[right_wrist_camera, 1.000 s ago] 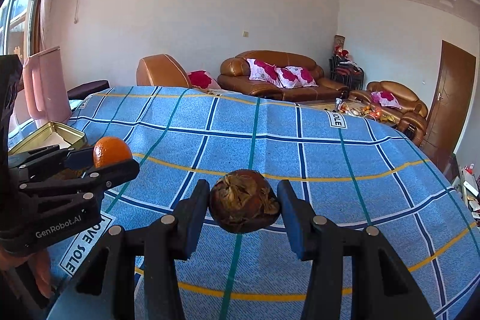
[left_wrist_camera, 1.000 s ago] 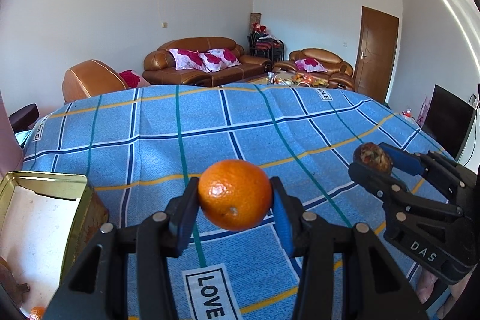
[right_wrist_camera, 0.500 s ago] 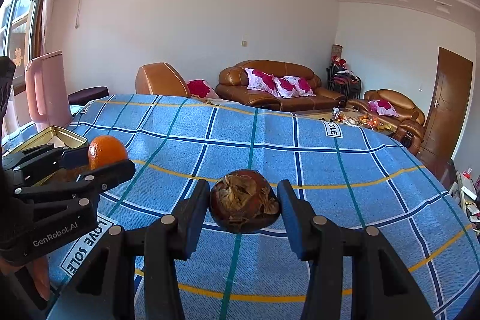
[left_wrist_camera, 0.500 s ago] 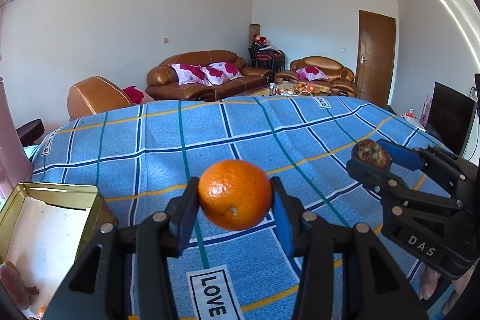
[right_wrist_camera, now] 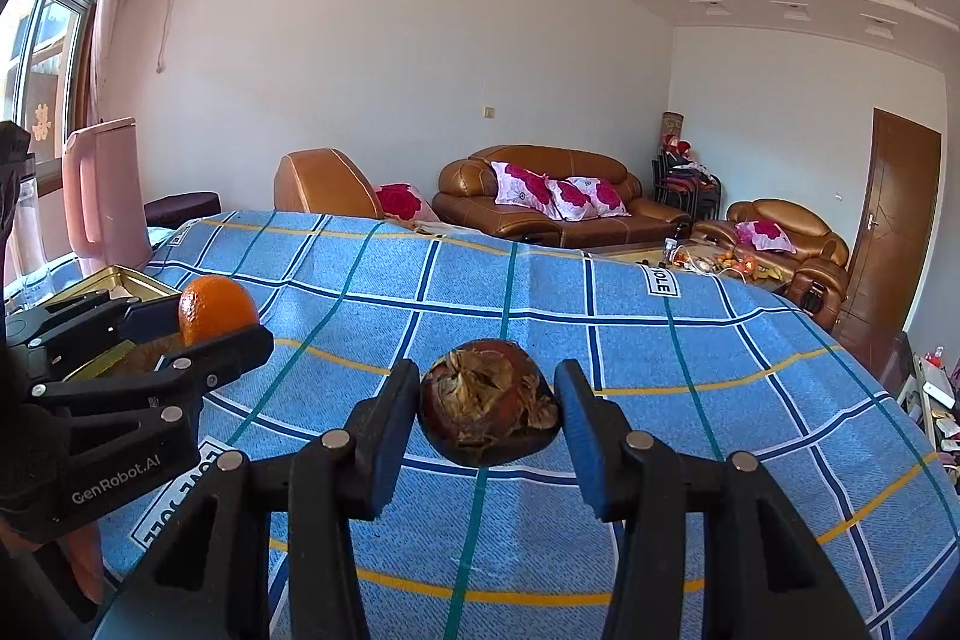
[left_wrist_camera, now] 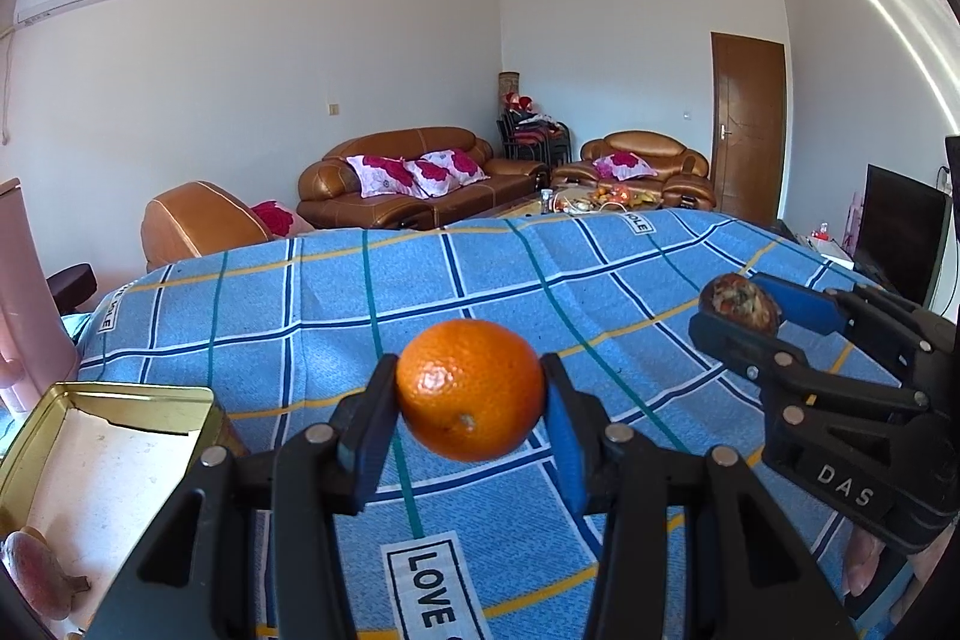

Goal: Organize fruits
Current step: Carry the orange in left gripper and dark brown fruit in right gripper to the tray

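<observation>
My left gripper [left_wrist_camera: 471, 391] is shut on an orange [left_wrist_camera: 471, 388], held above the blue checked cloth [left_wrist_camera: 480, 292]. A dark brown, withered round fruit [right_wrist_camera: 489, 409] sits between the pads of my right gripper [right_wrist_camera: 489, 412], which is shut on it. Each gripper shows in the other's view: the right gripper [left_wrist_camera: 744, 307] with the brown fruit [left_wrist_camera: 739, 303] on the right, the left gripper [right_wrist_camera: 210, 322] with the orange [right_wrist_camera: 217, 309] on the left. A gold tin [left_wrist_camera: 129, 394] lies open at the lower left, with a reddish fruit [left_wrist_camera: 36, 574] in its near corner.
A pink jug [right_wrist_camera: 108, 193] stands beyond the tin at the table's left edge. Brown leather sofas [left_wrist_camera: 414, 175] and a low table with items [left_wrist_camera: 600, 199] lie behind the table. A dark screen [left_wrist_camera: 900, 232] stands at the right, near a wooden door [left_wrist_camera: 747, 124].
Both views have tilted slightly upward, showing more ceiling. The tin's inside and the reddish fruit came further into the left view. Both fruits stay gripped.
</observation>
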`<state>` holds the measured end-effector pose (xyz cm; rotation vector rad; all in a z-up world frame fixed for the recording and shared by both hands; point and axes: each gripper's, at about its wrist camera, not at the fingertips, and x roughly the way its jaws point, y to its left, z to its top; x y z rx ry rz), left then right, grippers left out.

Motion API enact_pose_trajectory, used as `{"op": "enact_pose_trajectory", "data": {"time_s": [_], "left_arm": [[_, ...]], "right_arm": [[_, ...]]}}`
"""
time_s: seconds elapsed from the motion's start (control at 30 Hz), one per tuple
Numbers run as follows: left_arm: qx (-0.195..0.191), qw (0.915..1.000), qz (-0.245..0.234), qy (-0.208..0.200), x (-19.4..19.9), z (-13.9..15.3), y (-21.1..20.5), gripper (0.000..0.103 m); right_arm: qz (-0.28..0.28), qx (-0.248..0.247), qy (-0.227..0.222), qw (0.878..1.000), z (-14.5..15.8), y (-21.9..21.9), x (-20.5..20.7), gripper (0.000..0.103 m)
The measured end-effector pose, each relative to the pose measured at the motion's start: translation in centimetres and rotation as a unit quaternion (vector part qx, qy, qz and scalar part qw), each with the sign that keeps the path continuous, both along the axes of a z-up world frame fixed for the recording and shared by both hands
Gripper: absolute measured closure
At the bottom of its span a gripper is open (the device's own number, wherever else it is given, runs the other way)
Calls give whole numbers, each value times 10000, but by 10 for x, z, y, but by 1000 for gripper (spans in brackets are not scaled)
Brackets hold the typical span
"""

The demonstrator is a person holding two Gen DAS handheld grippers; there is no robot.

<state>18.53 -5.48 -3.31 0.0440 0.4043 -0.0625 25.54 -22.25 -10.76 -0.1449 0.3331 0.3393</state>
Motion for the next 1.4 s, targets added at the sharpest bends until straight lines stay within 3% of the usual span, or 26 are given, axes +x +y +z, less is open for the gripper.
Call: {"op": "enact_pose_trajectory", "data": {"time_s": [0.4, 1.4], "left_arm": [[3, 9996, 35, -295, -19, 4, 3, 55], [-226, 9995, -20, -205, -45, 4, 19, 55]], "right_arm": [[31, 51, -289, 9996, 1, -1, -14, 54], [199, -76, -421, 9989, 2, 9, -41, 54]]}}
